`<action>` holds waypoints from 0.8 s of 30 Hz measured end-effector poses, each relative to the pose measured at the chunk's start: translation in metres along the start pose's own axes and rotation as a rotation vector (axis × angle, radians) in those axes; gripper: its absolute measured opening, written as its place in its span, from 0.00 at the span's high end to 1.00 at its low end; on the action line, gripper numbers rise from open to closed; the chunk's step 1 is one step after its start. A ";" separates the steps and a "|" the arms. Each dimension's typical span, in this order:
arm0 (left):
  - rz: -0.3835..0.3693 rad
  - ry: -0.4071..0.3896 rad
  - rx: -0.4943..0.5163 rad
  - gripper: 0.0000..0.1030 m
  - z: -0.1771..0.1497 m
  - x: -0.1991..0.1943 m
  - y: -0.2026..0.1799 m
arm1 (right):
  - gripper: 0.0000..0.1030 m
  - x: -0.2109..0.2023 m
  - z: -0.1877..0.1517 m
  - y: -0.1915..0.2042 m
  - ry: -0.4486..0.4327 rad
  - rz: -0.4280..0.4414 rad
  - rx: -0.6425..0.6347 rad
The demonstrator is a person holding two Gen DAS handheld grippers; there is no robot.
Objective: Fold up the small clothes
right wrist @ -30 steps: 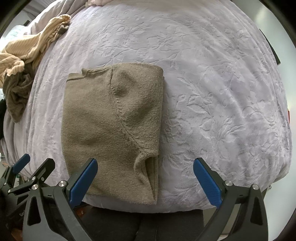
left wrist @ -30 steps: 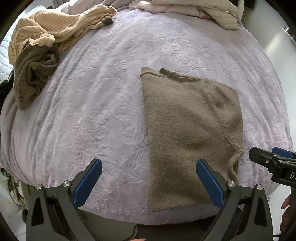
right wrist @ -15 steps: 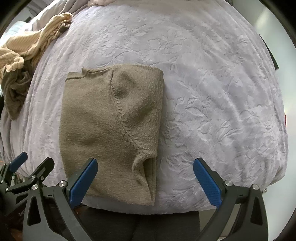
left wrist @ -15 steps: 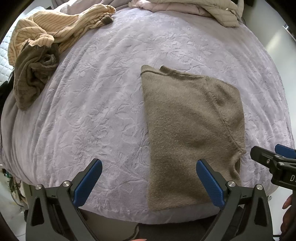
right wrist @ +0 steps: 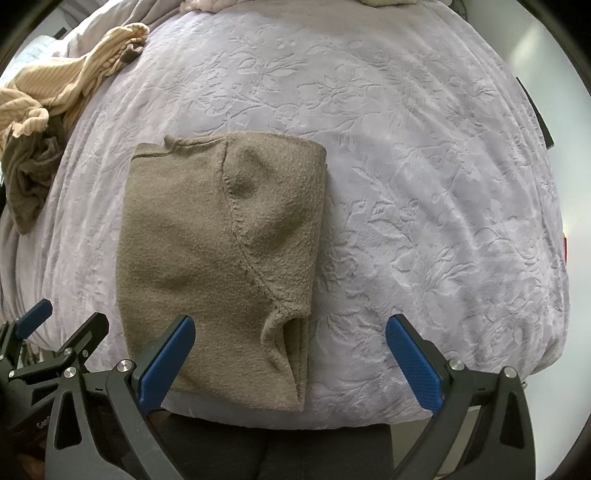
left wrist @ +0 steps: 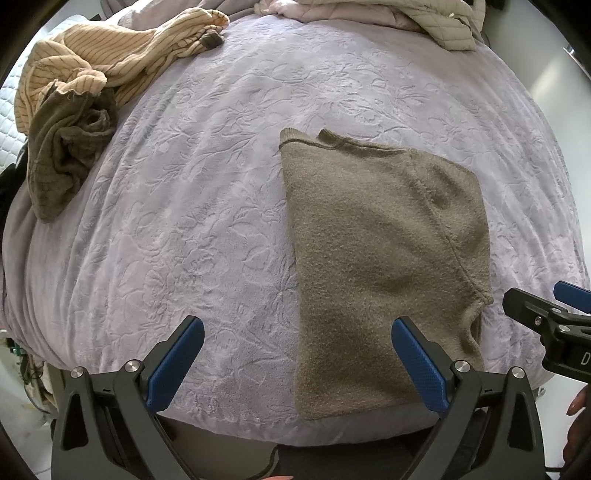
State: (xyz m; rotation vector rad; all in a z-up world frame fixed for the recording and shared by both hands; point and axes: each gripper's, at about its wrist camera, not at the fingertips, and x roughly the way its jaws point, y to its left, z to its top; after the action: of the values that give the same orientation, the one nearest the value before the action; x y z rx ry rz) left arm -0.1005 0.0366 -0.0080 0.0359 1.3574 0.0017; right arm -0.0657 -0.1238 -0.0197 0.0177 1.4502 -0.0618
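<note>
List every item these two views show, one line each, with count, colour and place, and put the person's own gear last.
folded fuzzy knit sweater: one, olive-brown, flat on the bedspread near its front edge, touched by neither gripper.
embossed floral bedspread: one, pale lilac, covering the whole bed.
crumpled striped ribbed garment: one, cream-orange with thin dark stripes, far left of the bed.
crumpled waffle-knit garment: one, dark olive, just in front of the striped one.
quilted fabric heap: one, beige, far edge of the bed.
left gripper: one, black with blue pads, jaws open, empty, before the sweater's near edge.
right gripper: one, black with blue pads, jaws open, empty, over the sweater's near right corner.
</note>
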 end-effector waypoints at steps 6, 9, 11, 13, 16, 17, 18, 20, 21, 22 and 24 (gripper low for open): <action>0.000 0.000 -0.001 0.02 0.000 0.000 0.000 | 0.00 0.000 0.000 0.001 -0.001 -0.003 -0.001; 0.001 0.000 0.001 0.02 0.000 0.000 0.001 | 0.00 0.000 0.000 0.001 -0.001 -0.002 0.000; 0.000 0.000 0.002 0.02 0.000 0.001 0.001 | 0.00 0.000 0.000 0.001 0.000 -0.002 -0.002; 0.001 0.001 0.001 0.02 0.000 0.000 0.001 | 0.00 0.000 0.000 0.001 0.000 -0.003 -0.003; 0.001 0.000 0.001 0.02 0.000 0.000 0.001 | 0.00 0.000 0.000 0.001 0.000 -0.005 -0.004; 0.000 0.000 0.001 0.02 0.000 0.001 0.001 | 0.00 0.000 0.000 0.001 -0.001 -0.005 -0.004; 0.001 0.001 0.003 0.02 0.001 0.001 0.001 | 0.00 0.000 0.000 0.001 -0.001 -0.005 -0.005; 0.001 0.001 0.004 0.02 0.000 0.001 0.002 | 0.00 0.000 0.000 0.000 -0.002 -0.006 -0.006; 0.001 0.001 0.004 0.02 0.001 0.000 0.001 | 0.00 0.000 0.001 0.000 -0.002 -0.006 -0.007; 0.001 0.001 0.005 0.02 0.000 0.001 0.002 | 0.00 0.000 0.000 0.000 -0.002 -0.007 -0.007; 0.001 0.001 0.003 0.02 0.000 0.000 0.001 | 0.00 0.000 0.000 0.000 -0.002 -0.007 -0.007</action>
State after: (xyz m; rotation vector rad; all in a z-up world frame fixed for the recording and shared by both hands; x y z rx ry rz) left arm -0.1000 0.0376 -0.0081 0.0392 1.3579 0.0010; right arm -0.0655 -0.1233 -0.0196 0.0070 1.4489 -0.0626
